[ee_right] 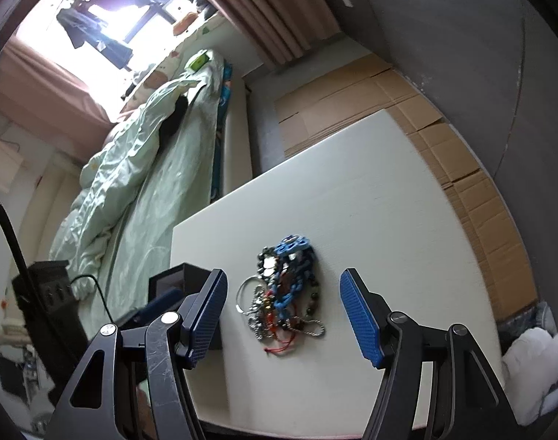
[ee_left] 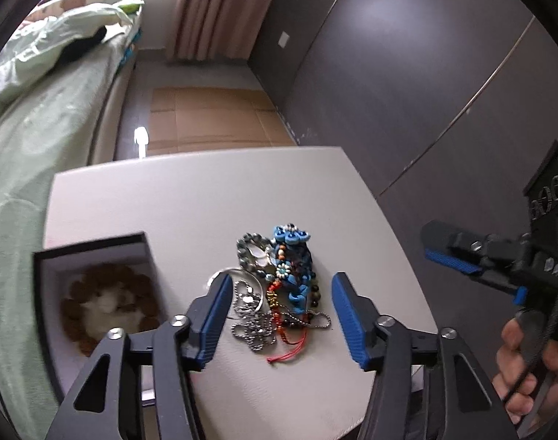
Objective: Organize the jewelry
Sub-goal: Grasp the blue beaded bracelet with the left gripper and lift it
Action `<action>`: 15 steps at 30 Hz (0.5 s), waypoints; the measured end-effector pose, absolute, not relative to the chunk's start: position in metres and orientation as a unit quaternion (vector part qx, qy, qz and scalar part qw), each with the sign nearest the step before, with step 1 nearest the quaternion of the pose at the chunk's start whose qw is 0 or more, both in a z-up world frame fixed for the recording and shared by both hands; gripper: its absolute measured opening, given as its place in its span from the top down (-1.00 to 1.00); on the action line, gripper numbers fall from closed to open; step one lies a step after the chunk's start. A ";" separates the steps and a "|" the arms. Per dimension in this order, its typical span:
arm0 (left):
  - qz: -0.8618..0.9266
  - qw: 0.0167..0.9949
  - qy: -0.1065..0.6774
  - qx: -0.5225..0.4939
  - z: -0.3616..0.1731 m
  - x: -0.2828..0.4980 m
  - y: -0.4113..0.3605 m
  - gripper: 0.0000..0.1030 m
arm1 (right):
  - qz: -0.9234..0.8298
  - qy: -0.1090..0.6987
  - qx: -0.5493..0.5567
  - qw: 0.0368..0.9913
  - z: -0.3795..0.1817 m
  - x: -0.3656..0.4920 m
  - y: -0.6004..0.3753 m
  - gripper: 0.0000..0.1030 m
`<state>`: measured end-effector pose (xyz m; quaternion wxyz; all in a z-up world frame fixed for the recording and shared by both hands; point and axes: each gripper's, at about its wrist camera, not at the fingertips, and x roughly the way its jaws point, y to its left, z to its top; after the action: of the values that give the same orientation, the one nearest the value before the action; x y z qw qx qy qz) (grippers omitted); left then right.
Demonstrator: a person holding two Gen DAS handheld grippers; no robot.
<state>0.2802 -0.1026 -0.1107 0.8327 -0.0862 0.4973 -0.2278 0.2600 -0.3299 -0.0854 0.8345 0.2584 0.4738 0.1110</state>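
White desk stood beside a bed with pale green bedding, flattened cardboard on the floor beyond its far edge. Jewelry pile lay near the middle of the desk: blue flower-shaped pieces at the far end, silver ball chains and a ring at the near left, dark beads on the right, a red cord trailing toward the near edge. Left of the pile sat an open black box with a white lining, holding a brown bead bracelet. Left tool hung over the near end of the pile, blue pads apart, nothing clamped; whether the pads touched the chains could not be told. Right tool likewise had its pads apart and empty, the pile lying between and beyond them. In the left wrist view, the right tool appeared at far right, gripped by a hand, clear of the pile.
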 end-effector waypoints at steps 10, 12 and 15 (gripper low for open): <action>-0.242 0.801 0.539 -0.097 -0.148 0.299 -0.123 0.11 | 0.099 0.487 0.279 0.822 -0.102 0.267 -0.345 -0.25; -0.244 0.799 0.543 -0.088 -0.152 0.301 -0.129 0.10 | 0.099 0.492 0.277 0.820 -0.105 0.270 -0.345 -0.25; -0.247 0.792 0.551 -0.088 -0.159 0.309 -0.135 0.11 | 0.101 0.497 0.274 0.817 -0.108 0.273 -0.343 -0.25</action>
<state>0.3088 -0.1348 -0.1595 0.7924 -0.0883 0.5508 -0.2469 0.2726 -0.3434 -0.1083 0.8169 0.2742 0.4971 0.1015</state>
